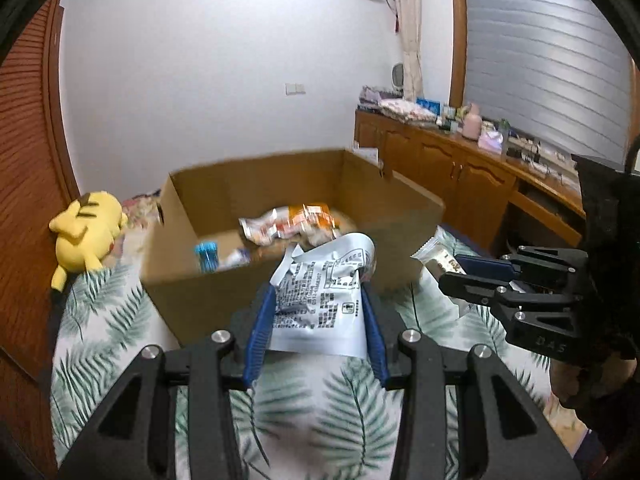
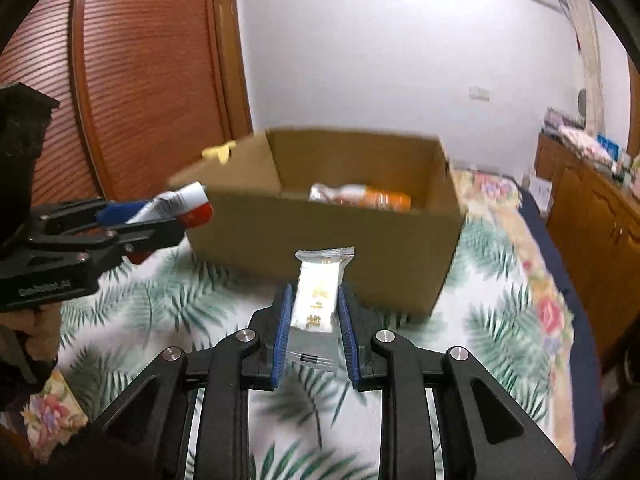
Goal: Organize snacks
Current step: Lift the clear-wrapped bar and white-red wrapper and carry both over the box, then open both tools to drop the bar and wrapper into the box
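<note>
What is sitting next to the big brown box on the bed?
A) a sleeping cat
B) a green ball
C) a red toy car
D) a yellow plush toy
D: a yellow plush toy lies on the bed just left of the cardboard box in the left wrist view.
</note>
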Demonstrator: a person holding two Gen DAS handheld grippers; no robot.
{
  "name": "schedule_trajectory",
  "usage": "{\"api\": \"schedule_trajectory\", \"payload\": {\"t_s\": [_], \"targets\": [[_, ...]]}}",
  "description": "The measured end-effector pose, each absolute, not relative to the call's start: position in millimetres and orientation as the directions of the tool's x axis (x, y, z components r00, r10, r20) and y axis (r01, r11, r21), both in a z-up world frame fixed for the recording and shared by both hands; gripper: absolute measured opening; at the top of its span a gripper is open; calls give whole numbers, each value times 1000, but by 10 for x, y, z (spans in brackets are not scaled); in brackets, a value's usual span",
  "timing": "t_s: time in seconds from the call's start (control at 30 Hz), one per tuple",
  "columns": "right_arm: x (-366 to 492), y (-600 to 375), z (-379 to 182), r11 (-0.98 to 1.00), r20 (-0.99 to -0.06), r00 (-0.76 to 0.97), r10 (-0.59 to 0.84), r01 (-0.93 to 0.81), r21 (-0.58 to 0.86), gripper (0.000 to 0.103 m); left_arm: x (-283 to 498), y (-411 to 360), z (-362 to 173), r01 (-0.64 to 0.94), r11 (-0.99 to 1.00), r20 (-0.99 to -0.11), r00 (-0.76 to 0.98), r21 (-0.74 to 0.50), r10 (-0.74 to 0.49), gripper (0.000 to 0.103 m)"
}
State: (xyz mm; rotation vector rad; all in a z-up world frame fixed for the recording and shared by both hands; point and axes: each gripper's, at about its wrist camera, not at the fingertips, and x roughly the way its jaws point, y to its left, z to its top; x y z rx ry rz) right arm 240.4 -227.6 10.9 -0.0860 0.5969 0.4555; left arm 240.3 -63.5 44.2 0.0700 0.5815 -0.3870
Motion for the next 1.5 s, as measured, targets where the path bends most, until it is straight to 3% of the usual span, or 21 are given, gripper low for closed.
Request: {"api": "schedule_trajectory", "payload": {"t_s": [0.27,0.57,0.73,1.17,1.5], "targets": [[2932,-2191,447,898,-529,747,402,-434,70,22,2888,-529,634,336,941,-532,790,-40,-305,41],[3366,-2095,357,909,-556,740,379,-412,70,22,3349,-462,458,300,952,-564,775,-65,-284,43],[3479,-2067,272,912,-573,733,368,-404,70,26,3420,-465,393,281,956,-564,778,-80,-276,52],[3167,-2072,355,908,-549,743,383,-413,73,27,3183,-459,492,231,973,-546,811,-26,-208,72],[2526,-2077,488,905,-518,761,391,-419,68,32,2546,-502,619,225,974,-519,833,0,-192,75]]}}
